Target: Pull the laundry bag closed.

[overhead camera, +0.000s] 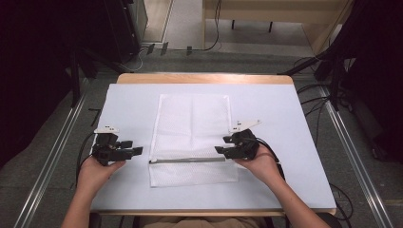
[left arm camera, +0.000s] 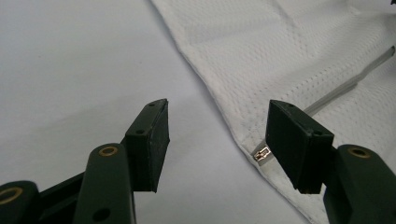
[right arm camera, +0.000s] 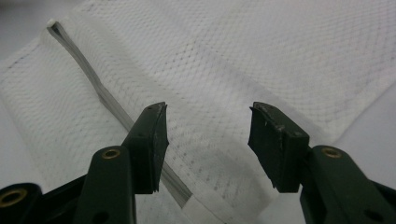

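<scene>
A white mesh bag (overhead camera: pixel 192 128) lies flat on the pale table cover (overhead camera: pixel 275 118), its grey zipper (overhead camera: pixel 187 160) running across near the front. My left gripper (overhead camera: pixel 134 147) rests just left of the bag, jaws open and empty. In the left gripper view its jaws (left arm camera: pixel 217 135) frame the bag's corner, where the small metal zipper pull (left arm camera: pixel 262 154) lies beside the right pad. My right gripper (overhead camera: pixel 221 145) sits at the zipper's right end. In the right gripper view it (right arm camera: pixel 208 140) stands open over the mesh (right arm camera: pixel 261 60), the zipper (right arm camera: pixel 93 84) passing under the left pad.
The table's wooden edge (overhead camera: pixel 204 78) shows at the back. Cables (overhead camera: pixel 311 102) and dark stands (overhead camera: pixel 332 71) flank the table on the floor, with metal rails (overhead camera: pixel 52 156) along both sides. Bare cover lies left and right of the bag.
</scene>
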The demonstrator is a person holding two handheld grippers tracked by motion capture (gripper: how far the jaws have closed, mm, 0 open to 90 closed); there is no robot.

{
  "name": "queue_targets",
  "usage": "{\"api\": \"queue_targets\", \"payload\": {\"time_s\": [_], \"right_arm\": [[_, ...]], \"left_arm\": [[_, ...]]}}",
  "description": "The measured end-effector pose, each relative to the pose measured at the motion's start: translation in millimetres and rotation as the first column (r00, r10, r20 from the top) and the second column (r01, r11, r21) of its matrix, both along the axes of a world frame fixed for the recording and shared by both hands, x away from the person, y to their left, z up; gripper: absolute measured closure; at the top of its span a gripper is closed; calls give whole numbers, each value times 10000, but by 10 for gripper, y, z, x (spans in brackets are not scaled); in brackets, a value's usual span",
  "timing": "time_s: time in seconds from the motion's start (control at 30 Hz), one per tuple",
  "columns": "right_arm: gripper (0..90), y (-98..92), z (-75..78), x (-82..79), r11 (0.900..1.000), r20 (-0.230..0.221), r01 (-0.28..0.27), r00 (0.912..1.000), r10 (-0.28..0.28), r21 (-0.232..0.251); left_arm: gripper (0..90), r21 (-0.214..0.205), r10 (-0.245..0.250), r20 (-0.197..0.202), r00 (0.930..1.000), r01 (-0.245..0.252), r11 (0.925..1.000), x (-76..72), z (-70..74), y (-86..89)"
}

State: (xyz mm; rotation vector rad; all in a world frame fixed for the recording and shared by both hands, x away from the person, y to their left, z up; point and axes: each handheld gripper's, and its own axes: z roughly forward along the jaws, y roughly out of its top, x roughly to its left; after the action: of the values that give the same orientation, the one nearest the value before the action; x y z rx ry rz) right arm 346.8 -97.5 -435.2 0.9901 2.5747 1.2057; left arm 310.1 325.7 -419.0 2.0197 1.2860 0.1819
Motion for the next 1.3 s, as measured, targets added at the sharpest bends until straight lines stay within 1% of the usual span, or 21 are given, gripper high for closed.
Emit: {"api": "queue_targets", "payload": {"time_s": [0.07, 0.13, 0.2, 0.3, 0.37, 0.43, 0.5, 0.53, 0.6, 0.7, 0.73, 0.8, 0.87, 0.93, 1.03, 1.13, 1.2, 1.27, 1.3], "right_arm": [[485, 10, 4, -4, 10000, -16, 7, 10000, -7, 12], [486, 40, 13, -6, 10000, -12, -78, 10000, 78, 29], [491, 75, 18, -11, 9999, -44, -134, 9999, 134, -23], [494, 125, 31, -3, 9993, -57, -334, 9994, 333, -144], [495, 166, 50, -5, 9992, -184, -370, 9992, 367, -159], [497, 215, 67, 0, 9983, -161, -531, 9985, 527, -240], [499, 227, 76, -1, 9980, -194, -587, 9981, 583, -223], [505, 264, 91, -6, 9980, -206, -613, 9979, 610, -139], [507, 280, 95, -7, 9976, -206, -677, 9975, 674, -157], [515, 359, 120, -12, 9969, -148, -767, 9970, 764, -192], [518, 420, 148, -8, 9959, -117, -887, 9960, 885, -161], [521, 441, 158, -7, 9957, -120, -912, 9958, 910, -167], [524, 502, 183, 2, 9943, -57, -1055, 9944, 1054, -135], [529, 597, 206, 1, 9928, -69, -1186, 9929, 1185, -143], [532, 651, 209, 0, 9915, -37, -1292, 9916, 1292, -129], [538, 751, 185, 4, 9882, -193, -1518, 9883, 1514, -207], [539, 765, 176, 10, 9878, -189, -1537, 9880, 1532, -259], [542, 805, 167, 14, 9875, -307, -1559, 9874, 1552, -219], [543, 835, 163, 13, 9867, -296, -1617, 9865, 1611, -194]], "left_arm": [[402, 46, -144, -44, 9999, 144, 9999, -1, -11, -14], [401, 52, -171, -186, 9997, 172, 9998, 0, -29, -17], [401, -52, -138, -308, 9994, 137, 9999, -3, -29, -1], [401, -137, -54, -308, 9995, 50, 9999, -15, -20, 22], [402, -183, -43, -330, 9994, 37, 9998, -16, -21, 32], [402, -233, 9, -326, 9995, -17, 9997, -21, -15, 40], [403, -236, -9, -283, 9996, 3, 9997, -22, -11, 42], [403, -273, -21, -282, 9996, 13, 9996, -23, -10, 39], [403, -245, -40, -296, 9996, 33, 9997, -24, -10, 32], [403, -250, -110, -306, 9995, 103, 9996, -24, -10, 24], [403, -248, -126, -289, 9995, 119, 9996, -25, -8, 28], [403, -243, -113, -256, 9996, 106, 9996, -25, -6, 37], [403, -253, -124, -236, 9996, 118, 9996, -19, -11, 44], [406, -291, -87, -264, 9996, 79, 9995, -12, -16, 47], [405, -329, -81, -245, 9997, 73, 9994, -3, -18, 52], [403, -326, -122, -246, 9996, 114, 9994, 5, -8, 57], [401, -381, -140, -242, 9996, 131, 9992, 8, 3, 54], [400, -370, -188, -229, 9996, 179, 9992, 15, 14, 50], [397, -378, -209, -241, 9995, 200, 9991, 20, 15, 50]]}}
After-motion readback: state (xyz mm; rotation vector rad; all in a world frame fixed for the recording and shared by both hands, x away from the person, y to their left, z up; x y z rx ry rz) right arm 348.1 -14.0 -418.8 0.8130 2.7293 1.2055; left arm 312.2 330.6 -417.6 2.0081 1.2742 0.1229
